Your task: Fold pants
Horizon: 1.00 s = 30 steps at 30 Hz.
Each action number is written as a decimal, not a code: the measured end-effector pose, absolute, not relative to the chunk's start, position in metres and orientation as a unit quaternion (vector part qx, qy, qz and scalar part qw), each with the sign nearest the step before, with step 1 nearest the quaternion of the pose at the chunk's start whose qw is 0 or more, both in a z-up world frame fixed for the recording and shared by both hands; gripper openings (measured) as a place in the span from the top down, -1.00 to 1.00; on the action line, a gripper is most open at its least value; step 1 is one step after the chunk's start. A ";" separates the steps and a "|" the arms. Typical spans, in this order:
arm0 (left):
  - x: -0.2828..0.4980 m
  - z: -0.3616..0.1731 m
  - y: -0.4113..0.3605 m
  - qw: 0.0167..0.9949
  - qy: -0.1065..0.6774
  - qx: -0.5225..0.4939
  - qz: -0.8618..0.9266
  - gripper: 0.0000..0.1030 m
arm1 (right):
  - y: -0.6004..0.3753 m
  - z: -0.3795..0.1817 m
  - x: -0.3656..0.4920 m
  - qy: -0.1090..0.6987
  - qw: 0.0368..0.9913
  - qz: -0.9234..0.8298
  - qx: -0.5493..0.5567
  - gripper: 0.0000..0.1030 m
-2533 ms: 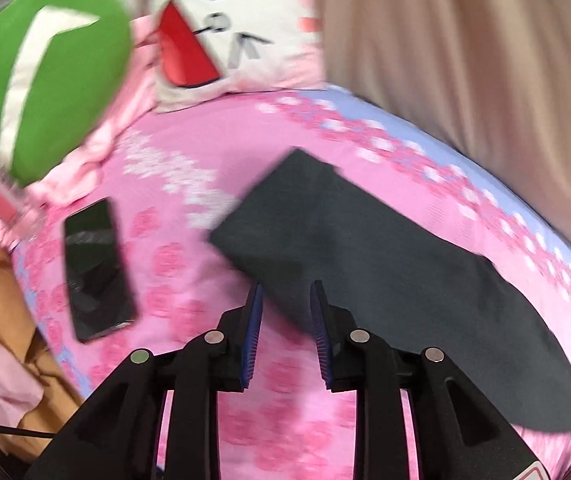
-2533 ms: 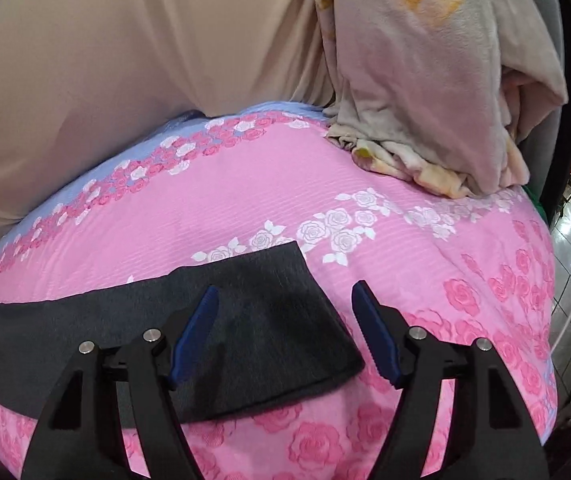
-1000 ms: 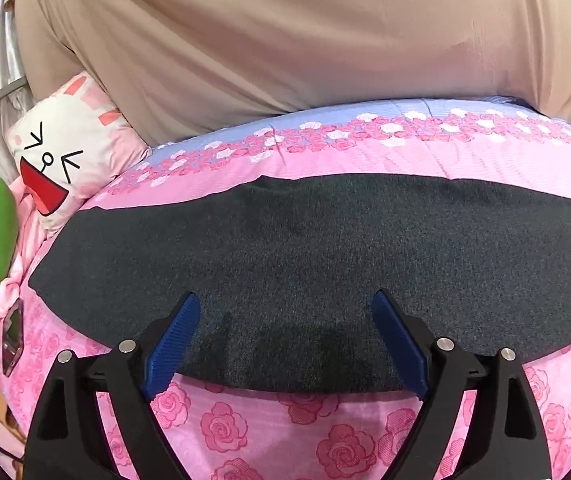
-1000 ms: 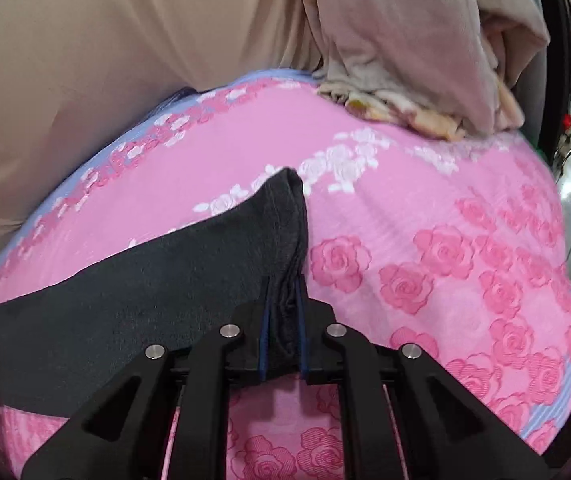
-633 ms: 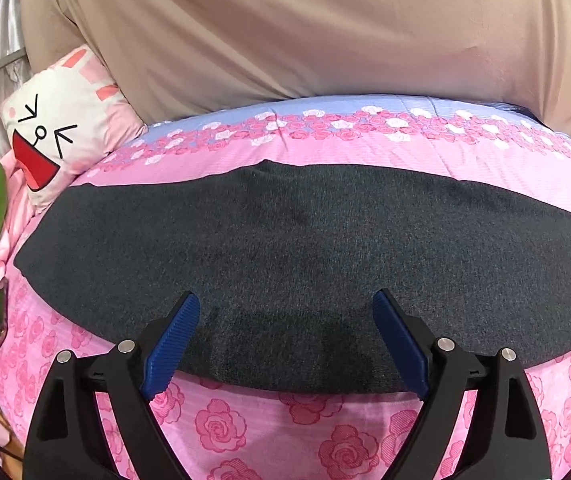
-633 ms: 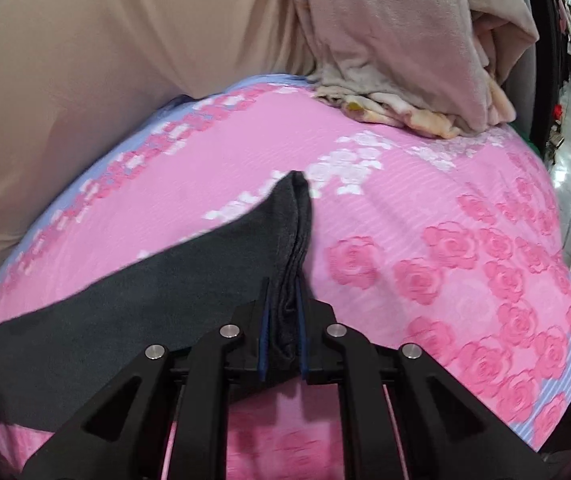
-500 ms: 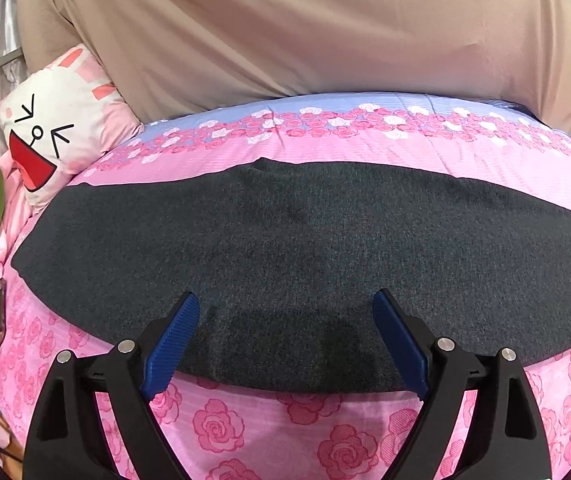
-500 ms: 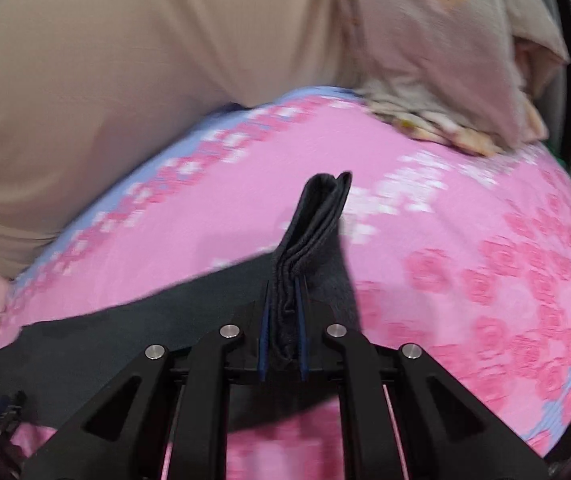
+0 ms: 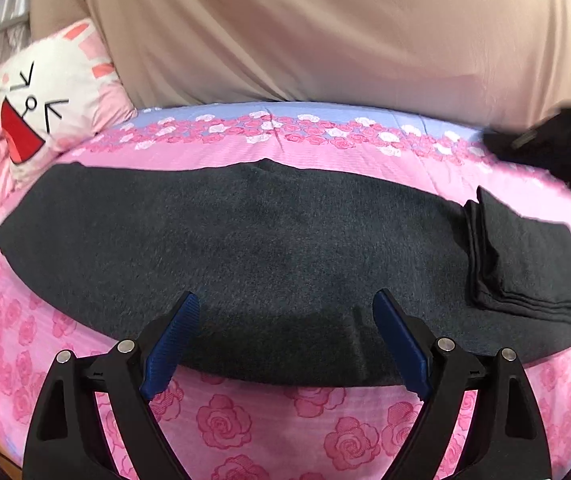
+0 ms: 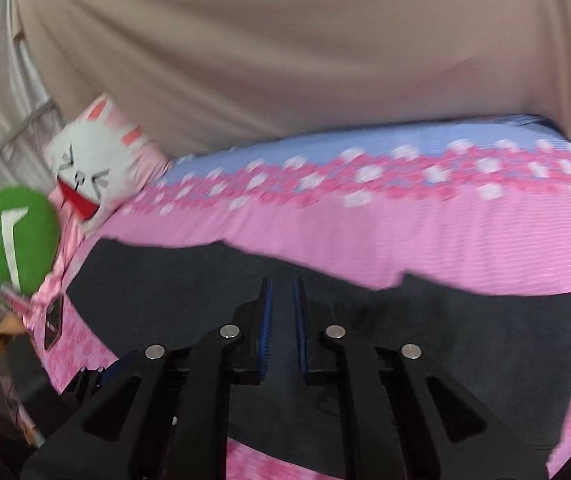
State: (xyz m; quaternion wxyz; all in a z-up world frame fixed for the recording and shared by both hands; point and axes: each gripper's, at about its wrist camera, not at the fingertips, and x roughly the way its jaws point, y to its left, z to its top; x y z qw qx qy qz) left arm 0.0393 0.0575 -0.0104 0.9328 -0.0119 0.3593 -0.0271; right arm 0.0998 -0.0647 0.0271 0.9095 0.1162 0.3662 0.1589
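Dark grey pants [image 9: 265,248] lie stretched across the pink rose bedsheet [image 9: 285,420]. Their right end [image 9: 525,264] is doubled back over the rest in stacked layers. My left gripper [image 9: 285,295] hovers open over the near edge of the pants, holding nothing. The right gripper [image 10: 282,282] is over the pants [image 10: 165,280] and points toward the pillows. Its blue pads are almost together, with dark cloth in the narrow gap. In the left wrist view it is a black blur [image 9: 557,148] behind the folded end.
A white cartoon-face pillow [image 9: 45,100] and a green cushion [image 10: 17,236] sit at the left end of the bed. A dark phone [image 10: 53,320] lies near the left edge. Beige cloth [image 9: 325,32] hangs behind the bed.
The right gripper swung far to the left while shut on the pants' end, lifting it and carrying it over the rest. That end now lies doubled over. The left gripper barely shifted.
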 end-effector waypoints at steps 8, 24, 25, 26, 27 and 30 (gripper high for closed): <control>0.036 -0.015 0.084 0.923 0.378 -0.062 -0.041 -0.67 | -0.093 0.029 0.066 0.333 0.932 0.107 0.096 0.13; 0.039 -0.017 0.083 0.920 0.385 -0.063 -0.033 -0.67 | -0.095 -0.017 0.061 0.375 0.924 0.070 -0.010 0.84; 0.039 -0.018 0.083 0.920 0.386 -0.064 -0.034 -0.67 | -0.097 0.000 0.059 0.358 0.931 0.076 0.008 0.84; 0.039 -0.018 0.083 0.920 0.386 -0.064 -0.036 -0.67 | -0.096 0.012 0.057 0.347 0.934 0.084 0.015 0.84; 0.039 -0.018 0.082 0.919 0.386 -0.064 -0.038 -0.67 | -0.091 0.027 0.056 0.333 0.937 0.105 0.023 0.84; 0.040 -0.017 0.082 0.919 0.386 -0.062 -0.041 -0.67 | -0.058 0.036 0.061 0.336 0.929 0.156 0.013 0.83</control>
